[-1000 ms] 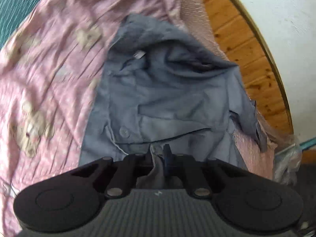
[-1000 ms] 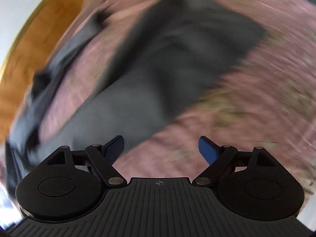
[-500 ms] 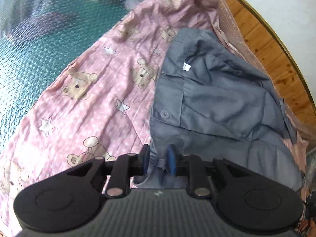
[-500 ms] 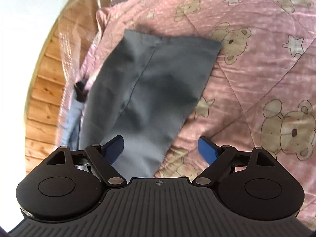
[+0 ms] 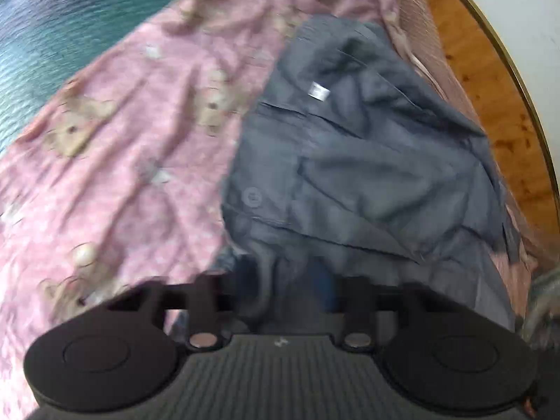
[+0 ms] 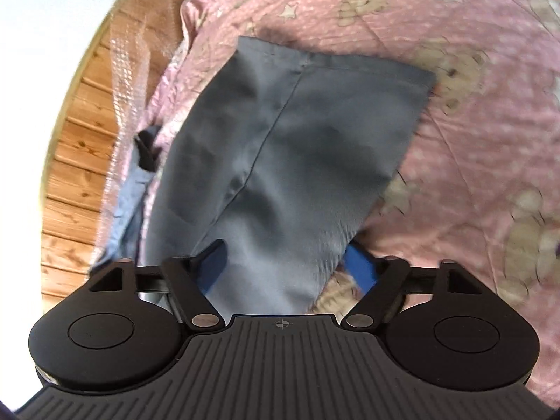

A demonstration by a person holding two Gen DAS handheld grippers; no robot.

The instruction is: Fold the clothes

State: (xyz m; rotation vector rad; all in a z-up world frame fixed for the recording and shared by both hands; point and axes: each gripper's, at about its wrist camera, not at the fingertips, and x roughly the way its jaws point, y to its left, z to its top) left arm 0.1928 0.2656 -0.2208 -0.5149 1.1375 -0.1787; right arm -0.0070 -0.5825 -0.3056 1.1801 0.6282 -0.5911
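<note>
Grey trousers (image 5: 350,175) lie rumpled on the pink bear-print quilt (image 5: 122,140), their waist seemingly pinched in the blurred left gripper (image 5: 287,290), while the right gripper (image 6: 285,262), jaws spread, straddles a leg, so one-sided pulling could skew any fold.

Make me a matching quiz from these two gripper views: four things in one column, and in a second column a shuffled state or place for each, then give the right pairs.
Things:
1. left gripper
2. right gripper
3. grey trousers
4. pink bear-print quilt

States or places:
A. spread underneath, next to a teal cover
B. fingers apart, straddling the trouser leg
C. lying on the quilt, button and white tag showing
D. pinching bunched grey cloth at the waist end

Pairs: 1-D, 2-B, 3-C, 4-A
</note>
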